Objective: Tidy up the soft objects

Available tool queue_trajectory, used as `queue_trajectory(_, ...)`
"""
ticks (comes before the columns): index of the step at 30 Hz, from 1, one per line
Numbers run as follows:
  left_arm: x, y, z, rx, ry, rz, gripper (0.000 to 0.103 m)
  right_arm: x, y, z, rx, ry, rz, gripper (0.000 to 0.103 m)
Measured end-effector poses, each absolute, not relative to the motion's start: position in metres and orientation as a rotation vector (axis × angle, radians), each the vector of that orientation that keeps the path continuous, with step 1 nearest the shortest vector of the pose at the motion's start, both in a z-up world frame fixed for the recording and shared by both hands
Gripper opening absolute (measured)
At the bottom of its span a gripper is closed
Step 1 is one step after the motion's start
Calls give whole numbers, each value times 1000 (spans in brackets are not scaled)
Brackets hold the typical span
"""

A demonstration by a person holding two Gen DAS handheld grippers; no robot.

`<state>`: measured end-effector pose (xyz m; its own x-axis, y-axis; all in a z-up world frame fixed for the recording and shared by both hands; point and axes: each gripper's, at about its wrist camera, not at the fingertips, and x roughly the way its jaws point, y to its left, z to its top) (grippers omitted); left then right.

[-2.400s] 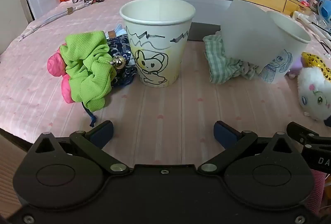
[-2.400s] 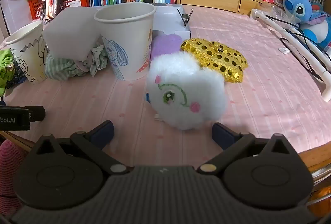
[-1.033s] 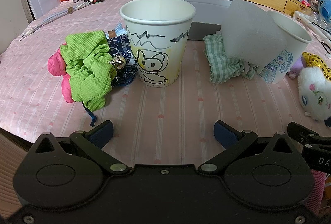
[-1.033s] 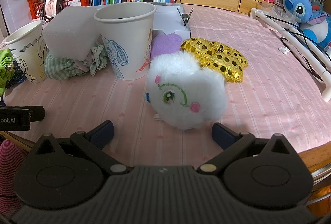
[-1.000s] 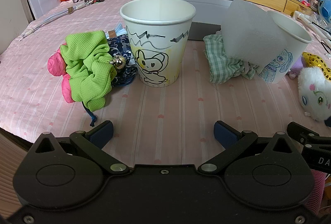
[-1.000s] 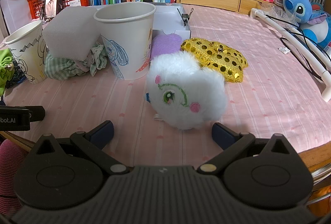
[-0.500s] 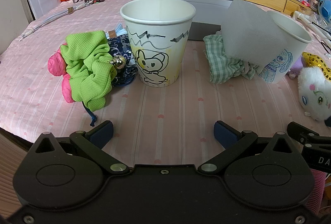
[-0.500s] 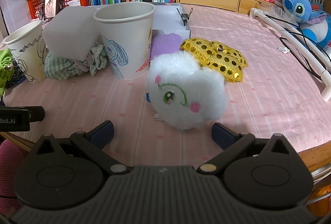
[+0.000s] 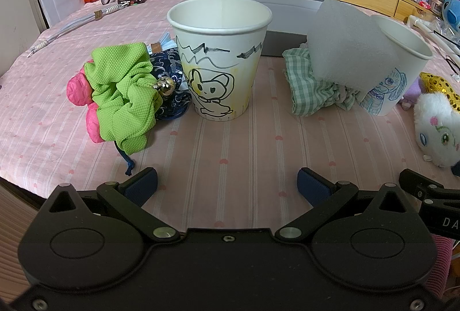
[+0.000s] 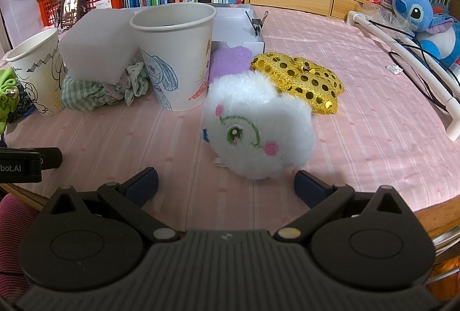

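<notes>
I hold left gripper (image 9: 227, 184) jaws wide, centred below cup (image 9: 220, 58) | right gripper (image 10: 226, 184) jaws wide, empty, framing white plush (image 10: 258, 127) for pickup

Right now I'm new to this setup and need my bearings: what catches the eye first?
The white plush toy lies just ahead of the open right claw. The paper cup with a cat doodle stands upright before the open left claw, a lime green scrunchie bunched at its left.

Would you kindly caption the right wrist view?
Open right gripper faces a white plush toy beside a paper cup.
</notes>
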<state>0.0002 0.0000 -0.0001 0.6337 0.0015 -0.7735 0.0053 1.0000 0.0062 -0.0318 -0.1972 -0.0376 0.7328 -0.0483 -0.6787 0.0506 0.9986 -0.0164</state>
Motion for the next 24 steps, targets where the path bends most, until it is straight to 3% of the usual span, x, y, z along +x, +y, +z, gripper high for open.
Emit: queue_trajectory(24,-7,10,-4,34,836,-74,103,-37,-201,-38,-8,709,-7,103)
